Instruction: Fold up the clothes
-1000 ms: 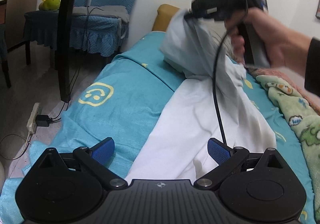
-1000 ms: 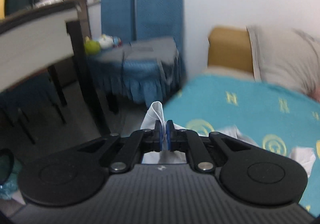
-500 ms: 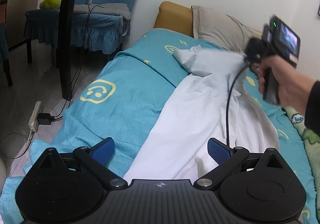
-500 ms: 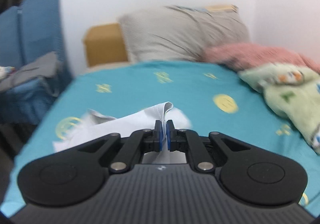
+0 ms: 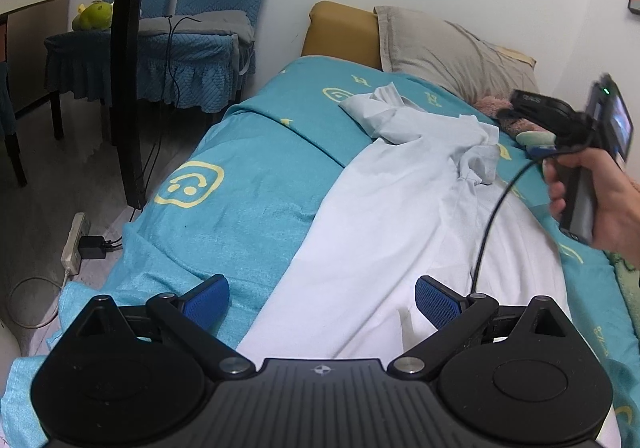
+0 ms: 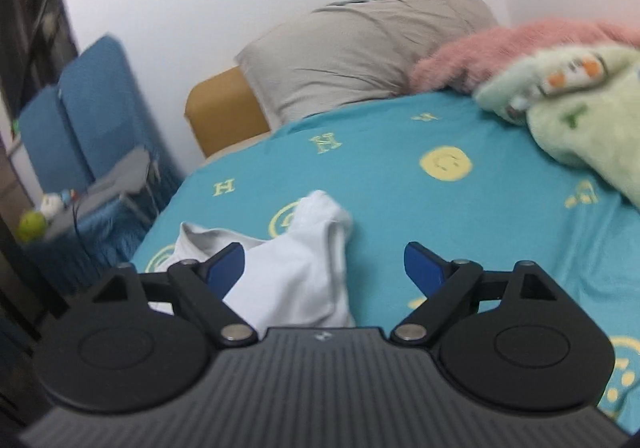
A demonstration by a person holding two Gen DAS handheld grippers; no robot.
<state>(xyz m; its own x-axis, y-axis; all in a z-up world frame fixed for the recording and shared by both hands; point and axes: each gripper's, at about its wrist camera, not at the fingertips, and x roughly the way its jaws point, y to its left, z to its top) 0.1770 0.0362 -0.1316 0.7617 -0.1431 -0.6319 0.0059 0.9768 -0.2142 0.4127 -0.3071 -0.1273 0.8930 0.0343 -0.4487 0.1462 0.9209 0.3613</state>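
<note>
Both grippers share one build. The left gripper [image 5: 322, 298] has a ribbed dark grey body with a small round crosshair mark at its front edge, two matte black disc-shaped housings, angled black link arms with silver pivot screws, and textured blue pads [image 5: 438, 306]. The right gripper [image 6: 324, 268] looks the same. From outside it shows a grey pistol handle, a black head, a small lit screen with a green light, and a thin black cable [image 5: 490, 215].

A shirt [image 5: 404, 215] lies lengthwise on the bed [image 5: 248, 183], pillow [image 5: 448, 47] behind it, chairs [image 5: 192, 27] to its left.
</note>
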